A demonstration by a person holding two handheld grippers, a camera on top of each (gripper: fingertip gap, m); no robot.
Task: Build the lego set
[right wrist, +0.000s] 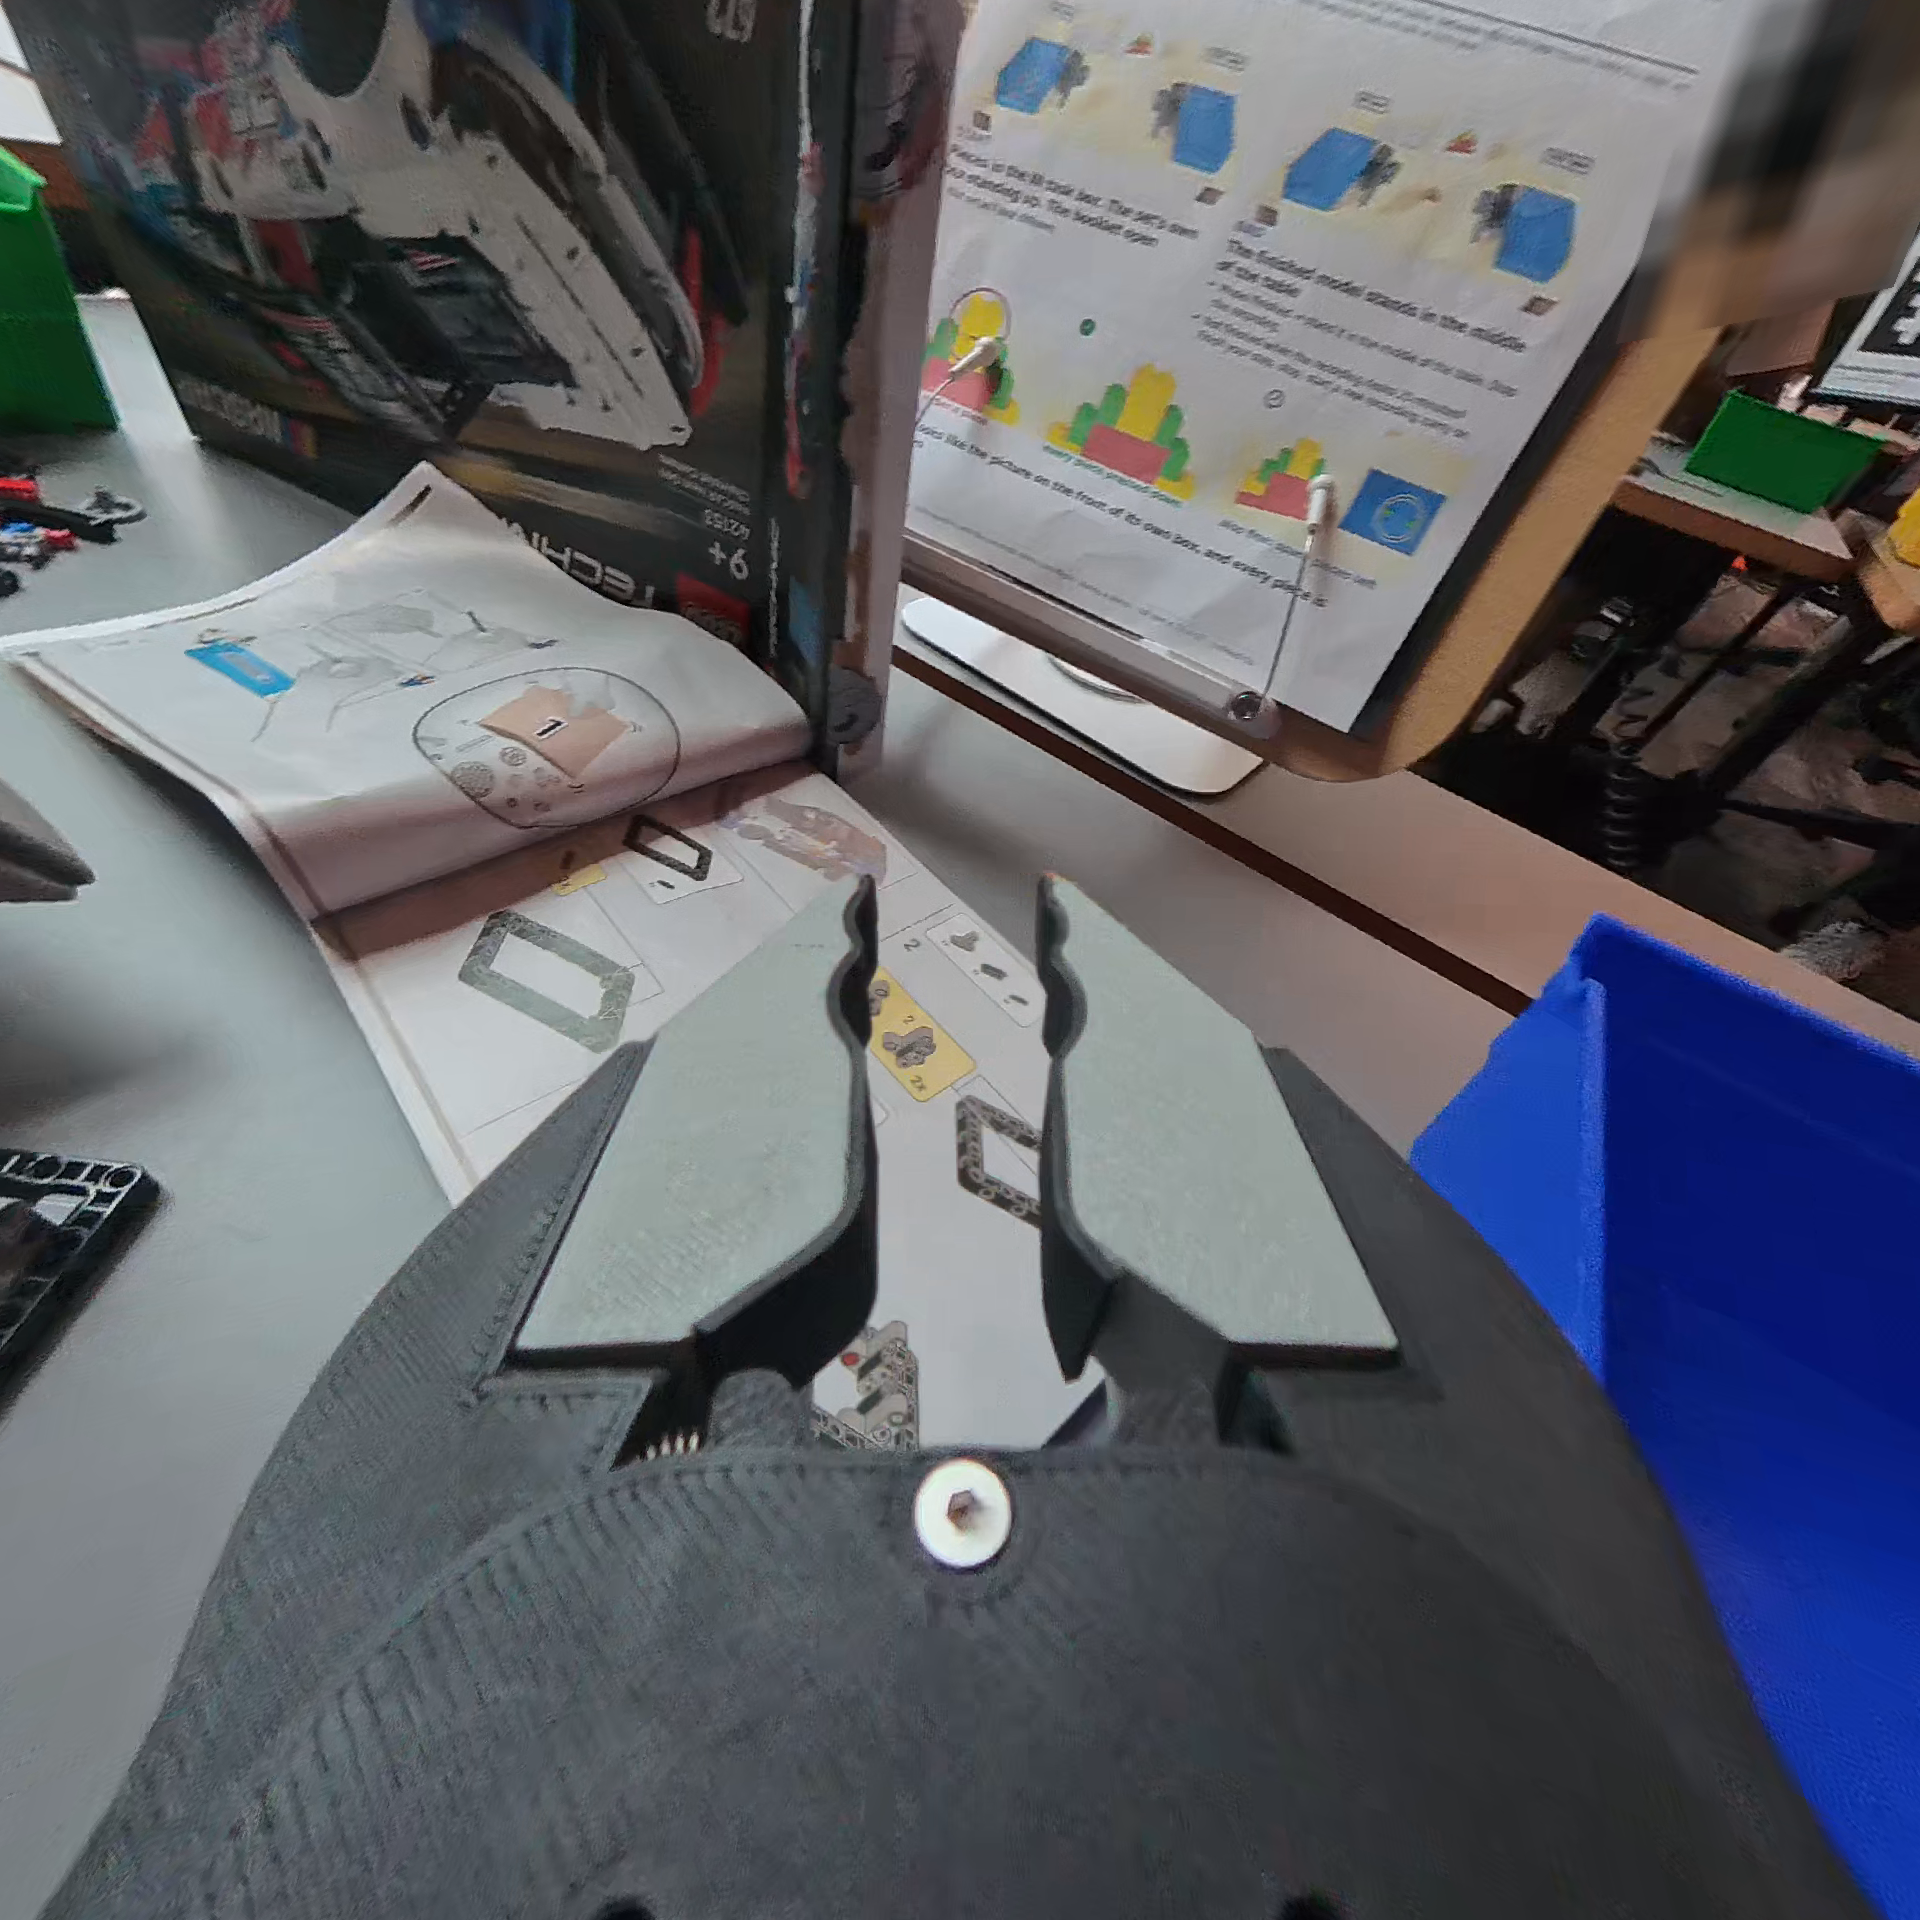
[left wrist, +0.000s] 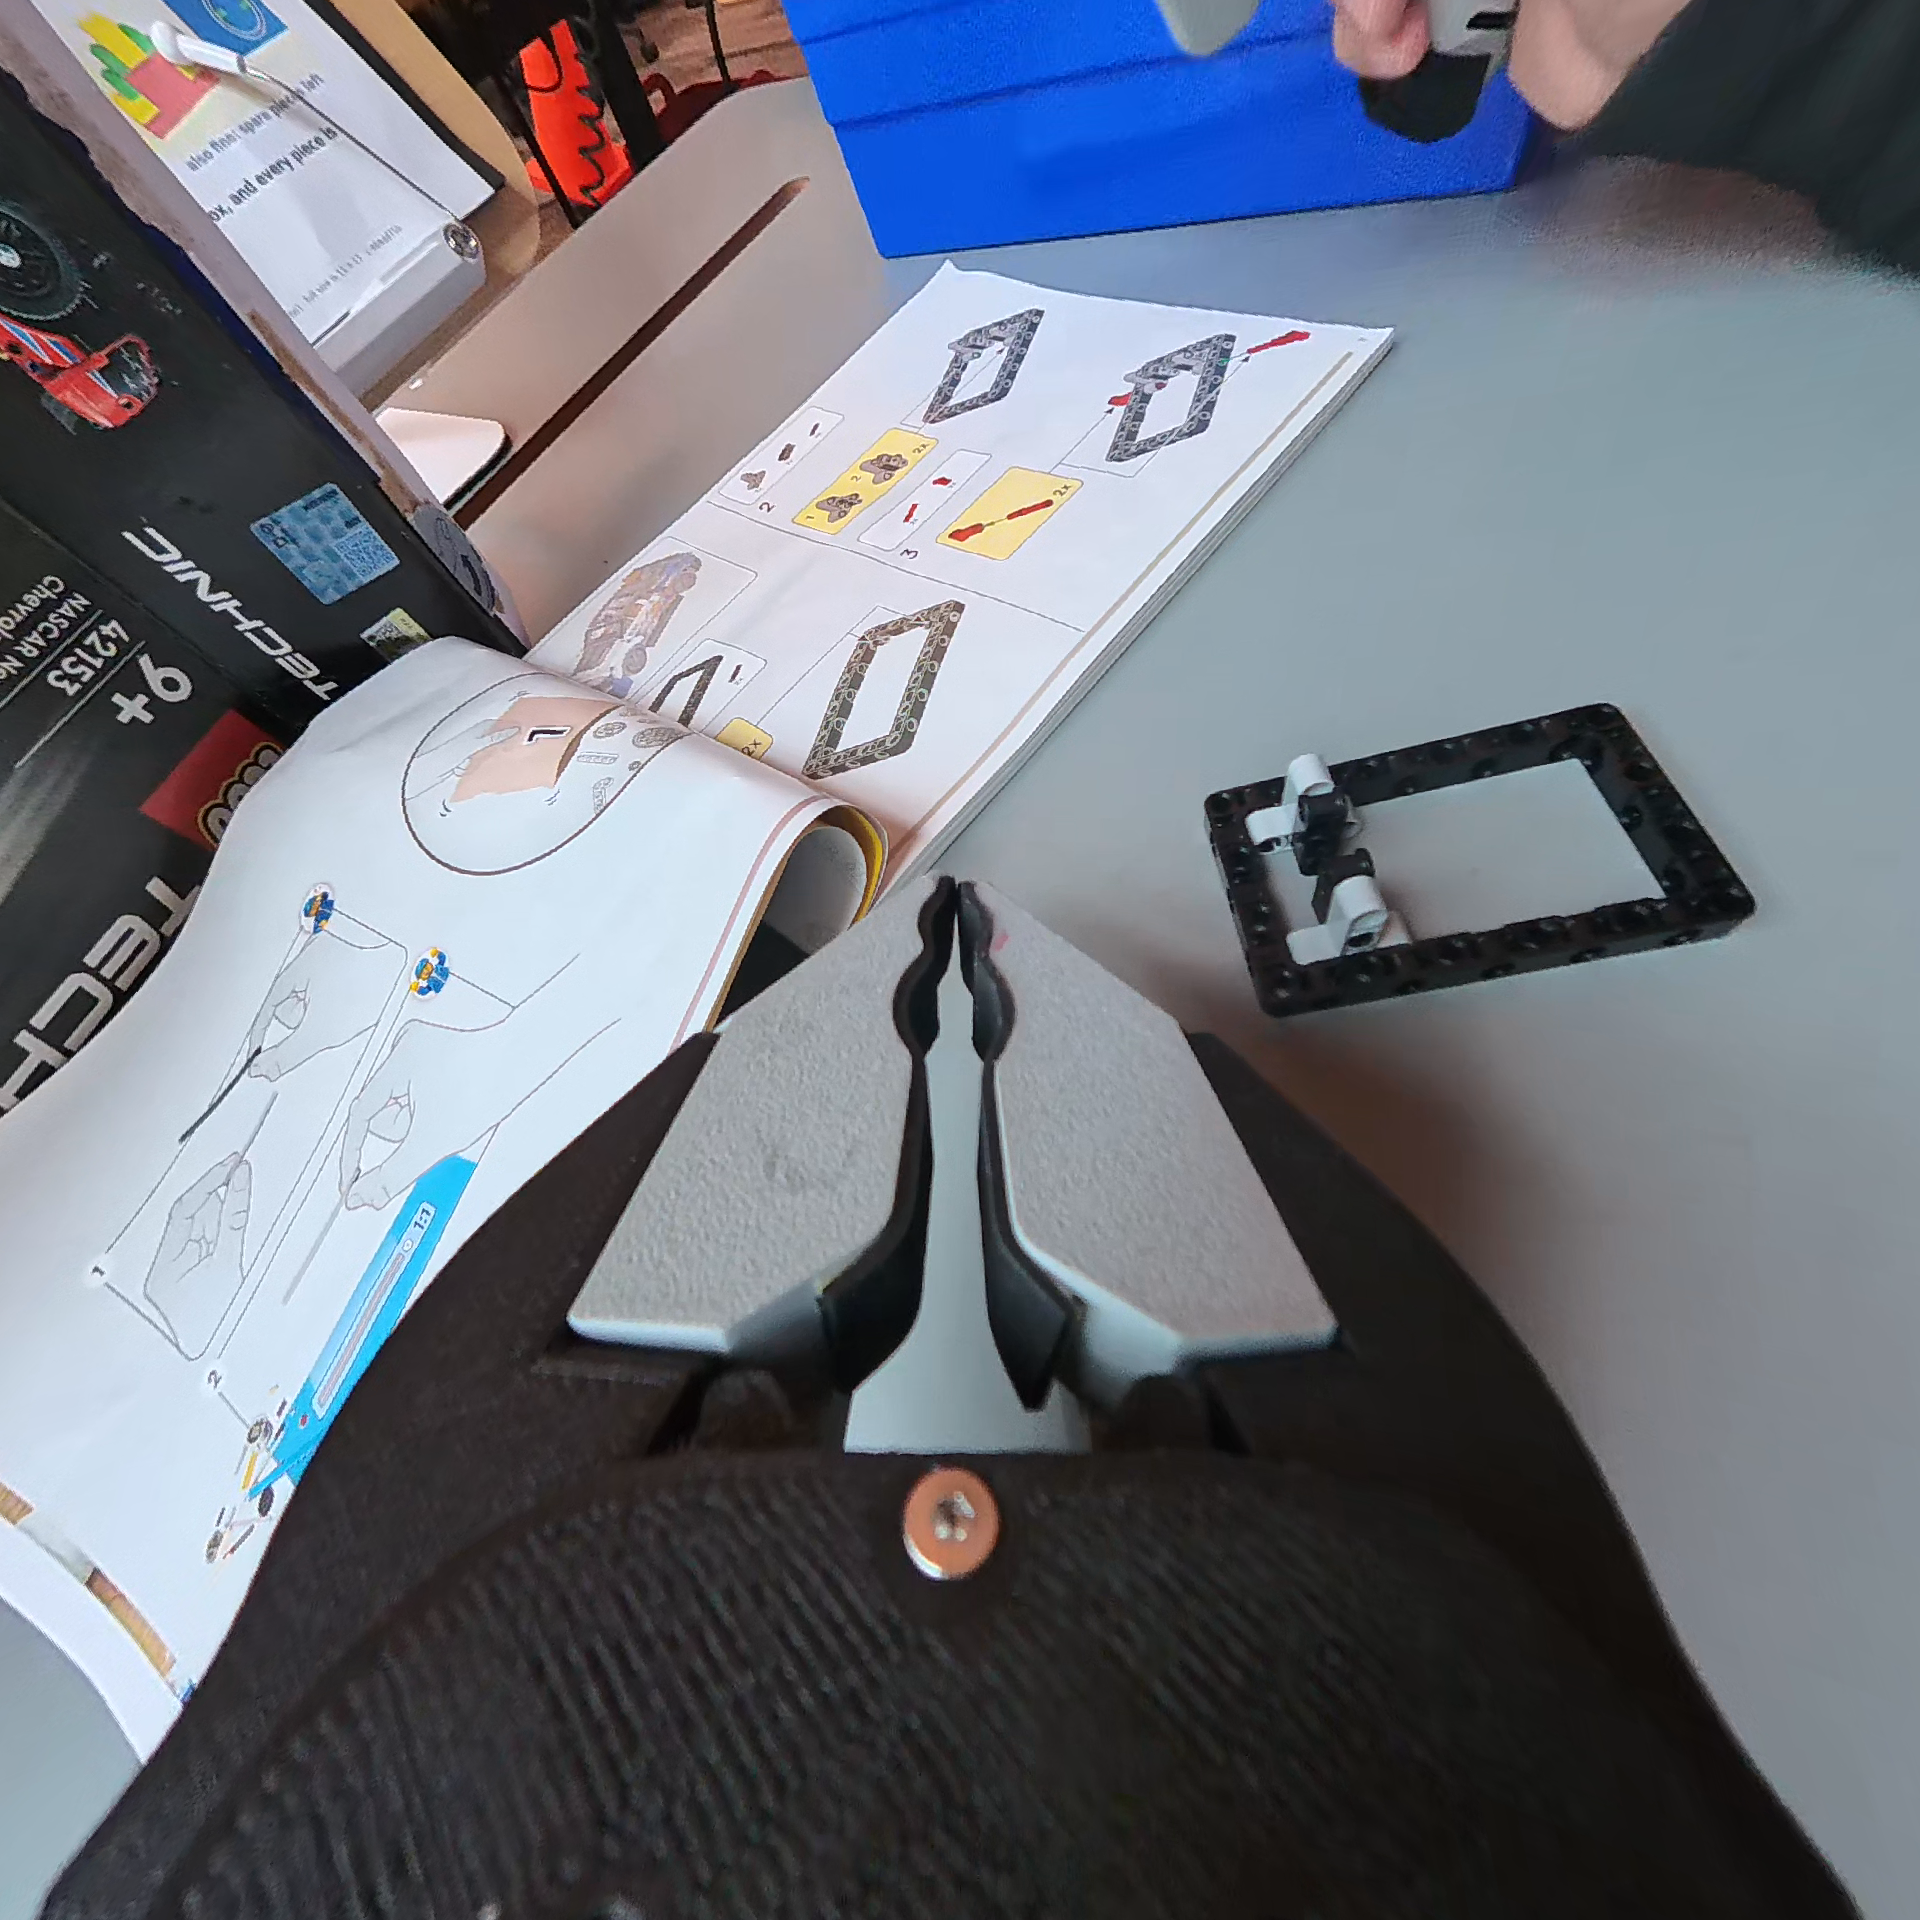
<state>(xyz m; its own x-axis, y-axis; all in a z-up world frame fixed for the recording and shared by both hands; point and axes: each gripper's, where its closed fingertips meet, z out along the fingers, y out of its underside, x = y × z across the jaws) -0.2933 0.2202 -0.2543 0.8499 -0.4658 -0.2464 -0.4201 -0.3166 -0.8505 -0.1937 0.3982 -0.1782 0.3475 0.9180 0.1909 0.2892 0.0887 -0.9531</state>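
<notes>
Grey tabletop (left wrist: 1558, 468) fills the left wrist view. The left gripper (left wrist: 958, 914) has its fingers pressed together on nothing; the black Technic frame (left wrist: 1475, 852), with grey and black connectors at one end, lies to the right of its tips, and the open instruction booklet (left wrist: 935, 499) lies ahead.

From the right wrist view, the right gripper (right wrist: 956, 935) hangs narrowly parted and empty over the booklet, a blue bin (right wrist: 1714, 1247) to its right. Judging by this, an early step is under way; next comes fetching a part.
</notes>
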